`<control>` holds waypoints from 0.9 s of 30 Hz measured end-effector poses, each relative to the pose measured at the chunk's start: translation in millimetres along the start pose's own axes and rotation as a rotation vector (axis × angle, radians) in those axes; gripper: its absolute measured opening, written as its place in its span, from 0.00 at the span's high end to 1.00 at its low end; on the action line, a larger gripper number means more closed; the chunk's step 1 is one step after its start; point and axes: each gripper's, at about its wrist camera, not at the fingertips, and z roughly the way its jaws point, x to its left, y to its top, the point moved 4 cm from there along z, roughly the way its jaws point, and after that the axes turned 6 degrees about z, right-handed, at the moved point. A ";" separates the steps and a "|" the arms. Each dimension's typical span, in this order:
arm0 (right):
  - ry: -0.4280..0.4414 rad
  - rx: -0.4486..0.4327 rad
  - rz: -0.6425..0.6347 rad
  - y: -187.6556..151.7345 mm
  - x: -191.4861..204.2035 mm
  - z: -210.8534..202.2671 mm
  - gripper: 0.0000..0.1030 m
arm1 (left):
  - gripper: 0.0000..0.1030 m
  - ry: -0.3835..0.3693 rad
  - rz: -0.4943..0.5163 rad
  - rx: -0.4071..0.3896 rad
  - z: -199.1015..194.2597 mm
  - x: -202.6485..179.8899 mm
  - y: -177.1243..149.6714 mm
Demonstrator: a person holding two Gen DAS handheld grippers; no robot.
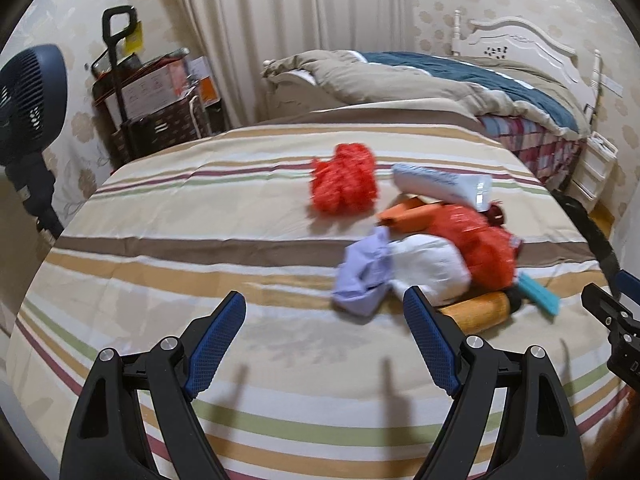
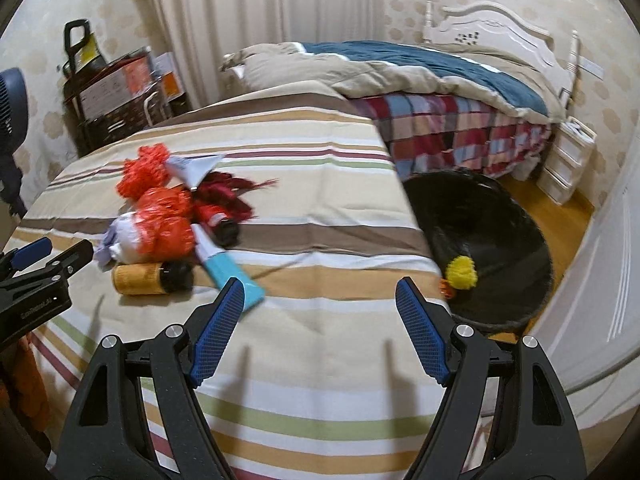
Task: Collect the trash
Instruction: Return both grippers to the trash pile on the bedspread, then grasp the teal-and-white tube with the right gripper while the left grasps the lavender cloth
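Both tongs hang spread wide and empty over the near part of the striped bed [image 1: 168, 248]. Left tongs [image 1: 324, 312] point toward the heap of trash, their blue pads just short of a crumpled lilac wrapper [image 1: 362, 276] and a white plastic bag [image 1: 430, 270]. Right tongs [image 2: 320, 300] sit nearer the bed's right edge, one pad beside the end of a teal-and-white tube [image 2: 228, 270].

Trash lies bunched past the middle of the bed, toward its right side. A loose red net bag [image 1: 346, 184] lies a little apart on the far side of the heap. In the heap, a shiny red bag [image 1: 480, 236] rests against the white bag, a white tube [image 1: 440, 184] lies behind it, and an orange carton [image 1: 412, 216] shows beneath. An orange bottle with a black cap [image 2: 150, 278] lies on its side at the near edge of the heap, touching the white bag. Dark red stuff [image 2: 228, 196] spreads on the heap's right.

On the floor off the bed's right edge stands a black bin [image 2: 520, 240], holding a yellow ball-like thing [image 2: 462, 272].
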 end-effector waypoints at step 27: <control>0.053 0.135 -0.158 -4.2 56.7 39.2 0.73 | 0.22 -0.007 -0.012 0.044 14.3 14.2 -8.4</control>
